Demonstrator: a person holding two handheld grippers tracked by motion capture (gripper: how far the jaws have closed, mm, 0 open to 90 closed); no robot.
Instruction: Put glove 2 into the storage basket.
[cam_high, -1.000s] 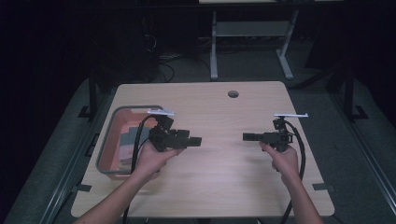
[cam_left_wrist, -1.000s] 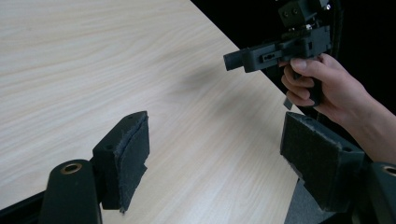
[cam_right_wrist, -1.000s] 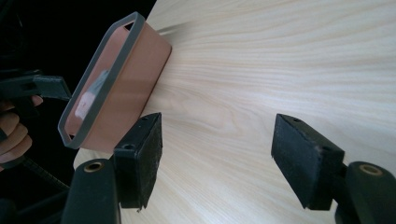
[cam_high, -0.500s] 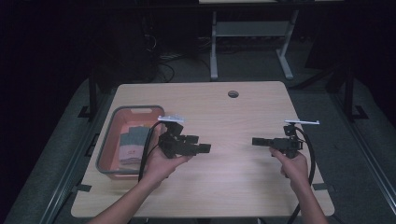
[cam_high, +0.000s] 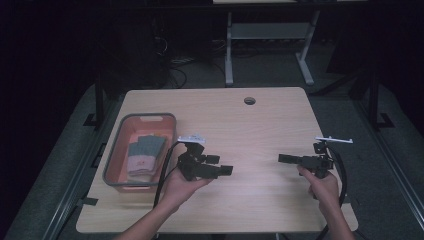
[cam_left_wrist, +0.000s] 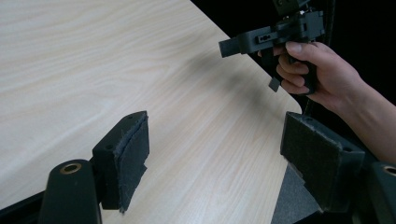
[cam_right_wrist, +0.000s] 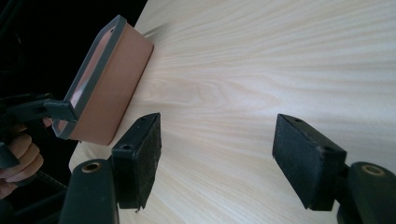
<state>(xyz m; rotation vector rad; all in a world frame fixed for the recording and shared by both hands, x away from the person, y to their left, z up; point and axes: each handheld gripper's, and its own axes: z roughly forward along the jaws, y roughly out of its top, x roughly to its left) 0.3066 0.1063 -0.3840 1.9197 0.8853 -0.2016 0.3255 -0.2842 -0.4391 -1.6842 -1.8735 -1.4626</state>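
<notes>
Both my hands have drifted nearer me over the table, my left gripper and right gripper gaping wide, empty, beside the tray.

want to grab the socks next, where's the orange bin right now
In the high view the orange bin sits at the table's left edge, just left of the left claw.
</notes>
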